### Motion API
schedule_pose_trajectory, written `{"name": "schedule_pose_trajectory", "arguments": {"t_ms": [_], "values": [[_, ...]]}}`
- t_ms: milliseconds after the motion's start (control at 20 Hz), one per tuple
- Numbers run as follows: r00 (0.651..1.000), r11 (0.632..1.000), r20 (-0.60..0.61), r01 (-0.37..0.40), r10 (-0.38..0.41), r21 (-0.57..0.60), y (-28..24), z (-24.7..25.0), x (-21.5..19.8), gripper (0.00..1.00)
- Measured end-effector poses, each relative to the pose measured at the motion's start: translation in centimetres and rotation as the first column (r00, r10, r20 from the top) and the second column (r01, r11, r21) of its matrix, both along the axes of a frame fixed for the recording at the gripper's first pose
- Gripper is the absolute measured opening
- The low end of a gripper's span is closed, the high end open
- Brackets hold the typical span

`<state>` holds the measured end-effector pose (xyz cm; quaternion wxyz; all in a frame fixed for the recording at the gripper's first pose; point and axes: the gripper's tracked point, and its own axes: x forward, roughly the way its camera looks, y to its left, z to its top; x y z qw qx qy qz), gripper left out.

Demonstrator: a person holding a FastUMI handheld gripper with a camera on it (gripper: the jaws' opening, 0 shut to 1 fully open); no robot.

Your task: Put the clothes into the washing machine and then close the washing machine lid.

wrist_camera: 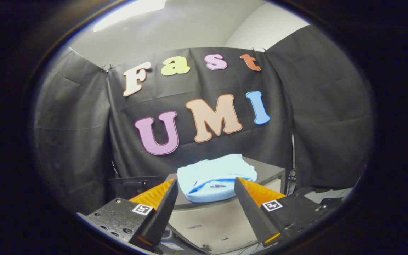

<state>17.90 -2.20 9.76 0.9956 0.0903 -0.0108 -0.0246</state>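
A light blue folded garment (214,177) lies on the dark top (266,170) of the washing machine, whose pale front panel (211,219) shows below it. My gripper (207,185) is open, its two fingers spread wide on either side of the garment's near edge without touching it. The cloth sits just ahead of the fingertips and between their lines. Whether the machine's lid is up or down I cannot make out from this angle.
The black cloth wall hangs close behind the machine. A dark bracket or stand (133,184) sits to the left of the machine, and low dark equipment (328,198) lies to its right.
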Motion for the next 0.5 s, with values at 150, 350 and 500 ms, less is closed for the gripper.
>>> {"name": "schedule_pose_trajectory", "arguments": {"t_ms": [150, 350, 500], "values": [[0.999, 0.999, -0.016, -0.03, 0.029, -0.013, 0.9, 0.6, 3.9, 0.96], [0.996, 0.99, -0.072, -0.066, 0.057, -0.125, 1.3, 0.2, 10.0, 0.97], [0.991, 0.972, -0.114, -0.089, 0.065, -0.218, 2.1, 0.9, 14.0, 0.96]]}}
